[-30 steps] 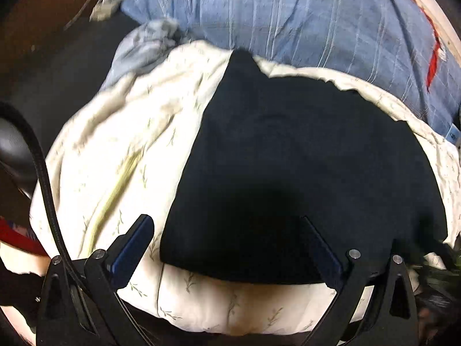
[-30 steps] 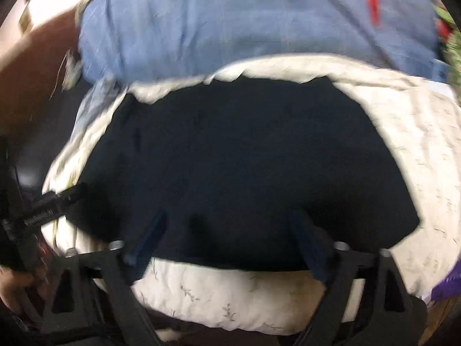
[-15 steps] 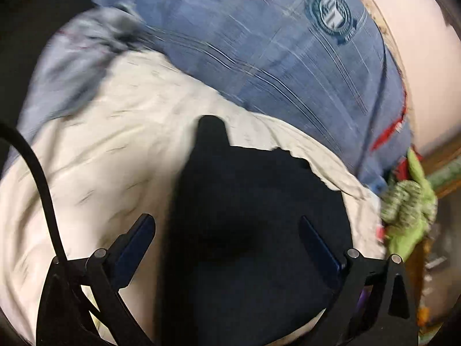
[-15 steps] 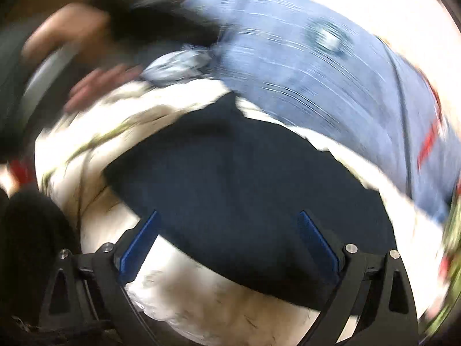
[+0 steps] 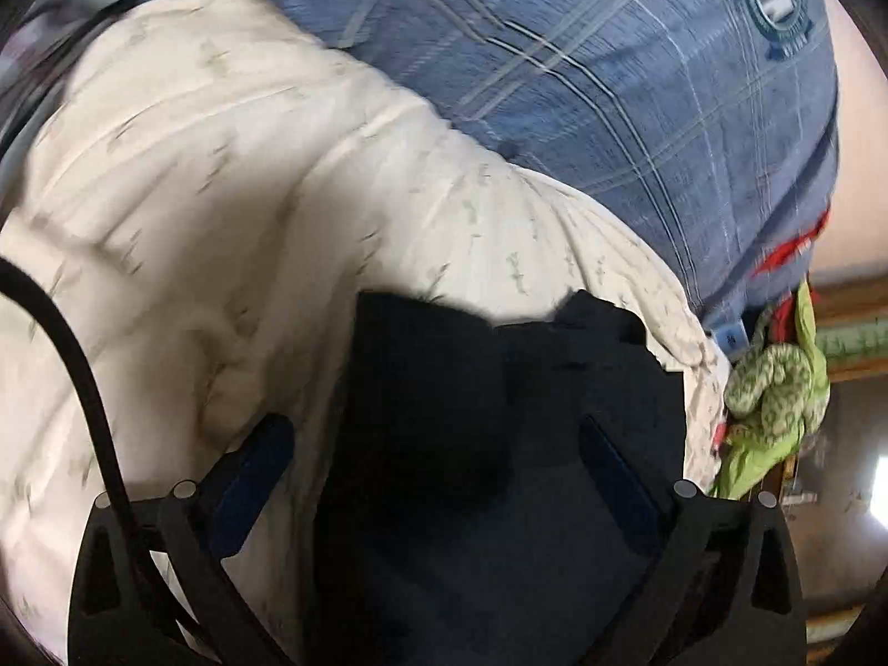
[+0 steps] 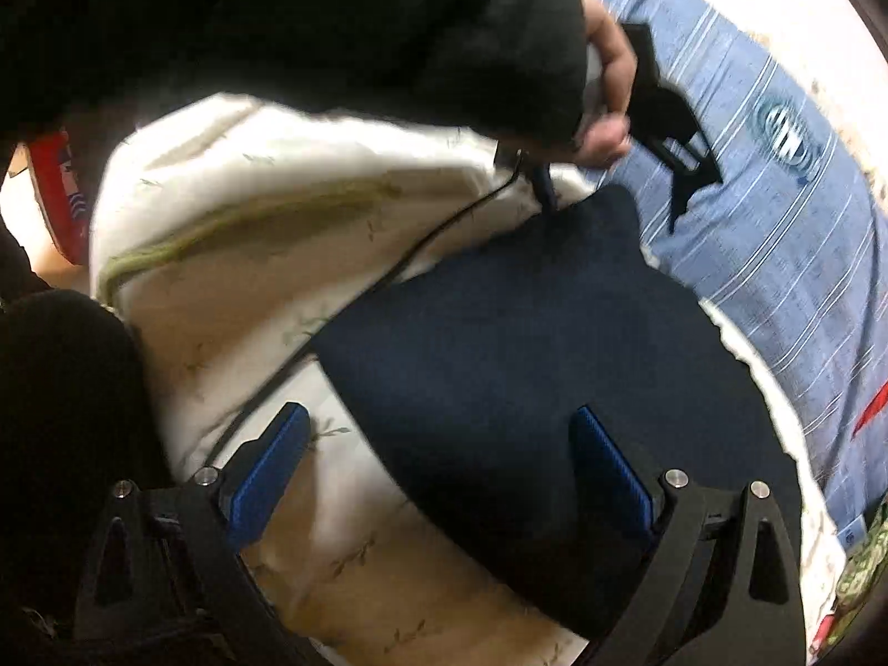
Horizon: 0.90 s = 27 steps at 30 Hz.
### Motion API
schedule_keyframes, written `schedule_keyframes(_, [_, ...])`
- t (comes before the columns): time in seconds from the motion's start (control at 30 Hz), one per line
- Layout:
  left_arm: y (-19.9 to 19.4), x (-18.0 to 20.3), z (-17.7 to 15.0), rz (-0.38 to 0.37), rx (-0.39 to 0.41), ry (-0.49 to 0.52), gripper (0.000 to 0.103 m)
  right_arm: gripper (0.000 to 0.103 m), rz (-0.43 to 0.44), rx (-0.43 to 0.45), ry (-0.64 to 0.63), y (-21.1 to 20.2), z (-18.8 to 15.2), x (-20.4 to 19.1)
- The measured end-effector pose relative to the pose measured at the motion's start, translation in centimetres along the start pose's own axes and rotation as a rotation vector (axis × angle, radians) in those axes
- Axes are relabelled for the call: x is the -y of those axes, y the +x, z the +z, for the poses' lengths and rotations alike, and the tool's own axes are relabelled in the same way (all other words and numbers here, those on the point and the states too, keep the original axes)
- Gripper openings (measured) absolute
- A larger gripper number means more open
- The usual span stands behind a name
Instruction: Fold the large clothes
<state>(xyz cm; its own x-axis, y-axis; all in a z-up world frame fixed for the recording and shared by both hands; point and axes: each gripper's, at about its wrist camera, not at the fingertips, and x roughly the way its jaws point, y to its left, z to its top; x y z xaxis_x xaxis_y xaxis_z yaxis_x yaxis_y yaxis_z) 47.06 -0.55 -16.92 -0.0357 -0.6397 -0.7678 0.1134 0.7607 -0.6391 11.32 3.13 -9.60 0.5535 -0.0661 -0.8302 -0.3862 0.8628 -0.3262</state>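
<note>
One flat dark garment (image 6: 533, 366), cream quilt (image 6: 266, 255)

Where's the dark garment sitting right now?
The dark garment lies on the cream quilt, centre-right in the right wrist view, beside the blue plaid bedding. The open left gripper hovers over its far end.

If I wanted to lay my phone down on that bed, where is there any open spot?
The widest bare patch is the cream quilt left of the dark folded garment, though a thin black cable crosses it. The blue plaid cover beyond the garment is also open. Crowded: the garment's far corner, where the left gripper works.
</note>
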Motion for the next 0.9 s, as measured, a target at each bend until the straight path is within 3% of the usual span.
schedule_keyframes(0.07, [0.6, 0.9, 0.7, -0.004, -0.028, 0.053, 0.100, 0.095, 0.014, 0.009, 0.025, 0.2, 0.0, 0.3])
schedule_keyframes(0.1, [1.1, 1.6, 0.7, 0.012, -0.045, 0.101, 0.093, 0.087, 0.021, 0.021, 0.045, 0.3, 0.1, 0.7])
schedule_keyframes(0.13, [1.4, 2.1, 0.8, 0.027, -0.047, 0.139, 0.078, 0.065, 0.012, 0.031, 0.073, 0.2, 0.1, 1.3])
schedule_keyframes(0.17, [1.8, 2.6, 0.7, 0.053, -0.048, 0.184, 0.071, 0.060, 0.032, 0.038, 0.102, 0.0, 0.1, 2.0])
schedule_keyframes(0.2, [2.2, 2.9, 0.4, 0.096, -0.057, 0.222, 0.052, 0.044, 0.072, 0.053, 0.155, -0.4, 0.1, 3.2])
schedule_keyframes(0.23, [2.3, 2.8, 0.4, 0.105, -0.055, 0.224, 0.039, 0.031, 0.092, 0.058, 0.186, -0.6, 0.1, 3.9])
schedule_keyframes(0.27, [2.2, 2.5, 0.5, 0.091, -0.050, 0.210, 0.037, 0.028, 0.120, 0.065, 0.219, -0.8, 0.1, 4.5])
schedule_keyframes(0.33, [1.7, 1.6, 0.8, 0.013, -0.052, 0.153, 0.019, 0.021, 0.171, 0.087, 0.288, -1.5, -0.1, 5.6])
schedule_keyframes(0.57, [-0.4, 2.6, 0.5, -0.045, -0.038, 0.142, 0.017, 0.012, 0.287, 0.161, 0.489, -4.3, -1.3, 10.3])
schedule_keyframes(0.7, [-2.2, 4.2, 0.7, -0.130, -0.017, 0.113, 0.016, 0.011, 0.373, 0.199, 0.628, -5.3, -2.3, 13.3])
schedule_keyframes(0.9, [-3.5, 9.7, 0.8, -0.165, 0.010, 0.153, 0.013, 0.011, 0.373, 0.293, 0.762, -8.2, -4.5, 18.3])
